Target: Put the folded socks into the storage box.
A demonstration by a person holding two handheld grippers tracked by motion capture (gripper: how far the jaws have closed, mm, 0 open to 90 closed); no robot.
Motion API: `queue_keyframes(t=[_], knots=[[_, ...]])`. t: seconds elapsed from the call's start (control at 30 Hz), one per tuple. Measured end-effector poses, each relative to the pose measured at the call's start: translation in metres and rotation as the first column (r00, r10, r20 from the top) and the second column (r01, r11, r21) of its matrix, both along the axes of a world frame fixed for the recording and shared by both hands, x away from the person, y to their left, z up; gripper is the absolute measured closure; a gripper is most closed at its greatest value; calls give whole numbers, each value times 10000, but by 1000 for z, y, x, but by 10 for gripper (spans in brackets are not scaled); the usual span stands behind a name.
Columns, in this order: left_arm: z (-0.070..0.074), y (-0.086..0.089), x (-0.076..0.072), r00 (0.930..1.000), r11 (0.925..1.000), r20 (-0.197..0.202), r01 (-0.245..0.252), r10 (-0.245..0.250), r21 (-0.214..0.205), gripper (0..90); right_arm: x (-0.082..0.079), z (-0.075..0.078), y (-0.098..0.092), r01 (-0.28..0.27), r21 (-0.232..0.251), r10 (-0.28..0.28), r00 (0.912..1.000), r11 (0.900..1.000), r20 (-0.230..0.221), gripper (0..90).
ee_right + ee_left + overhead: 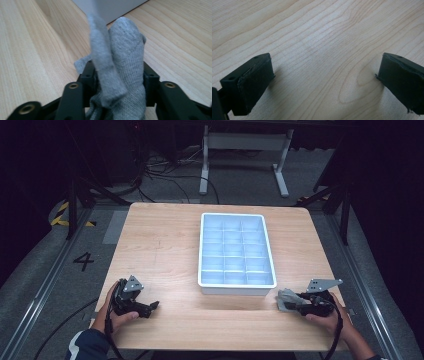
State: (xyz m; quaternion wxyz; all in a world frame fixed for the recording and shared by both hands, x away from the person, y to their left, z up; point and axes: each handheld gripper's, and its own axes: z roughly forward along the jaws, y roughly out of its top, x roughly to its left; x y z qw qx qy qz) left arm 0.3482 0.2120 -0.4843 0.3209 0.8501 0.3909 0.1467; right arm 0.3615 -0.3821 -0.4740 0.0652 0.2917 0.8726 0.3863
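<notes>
My right tongs pinch a bunched grey knitted sock; left tongs gape empty over the bench. Loose folds could snag the white compartmented plastic tray's rim.

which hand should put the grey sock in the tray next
Right: the right gripper is already clamped on the grey sock beside the tray; the left gripper is open, farther off.

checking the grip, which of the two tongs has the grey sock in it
The right tongs, beside the white tray's near right corner, are closed on the grey sock. The left tongs stand open over bare table.
</notes>
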Motion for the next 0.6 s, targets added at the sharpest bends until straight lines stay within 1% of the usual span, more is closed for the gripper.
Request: queue_keyframes(t=[0.13,0.17,0.3,0.43,0.6], knots=[[0,0,0,10000,10000,-2,0,0,-1,3,0,0,-1,-79,188,82,9999,9998,-126,650],[0,0,0,10000,10000,-18,6,-6,9,4,0,-1,-2,-123,190,124,9999,9997,-65,660],[0,0,0,10000,10000,0,-2,2,-7,4,-1,-1,-2,-142,244,142,9999,9996,-25,670],[0,0,0,10000,10000,-19,7,-7,11,3,-1,-1,-5,-90,462,92,10000,9989,-37,674],[0,0,0,10000,10000,-3,-7,7,-7,3,-3,2,-8,-29,603,22,9999,9982,111,674]])
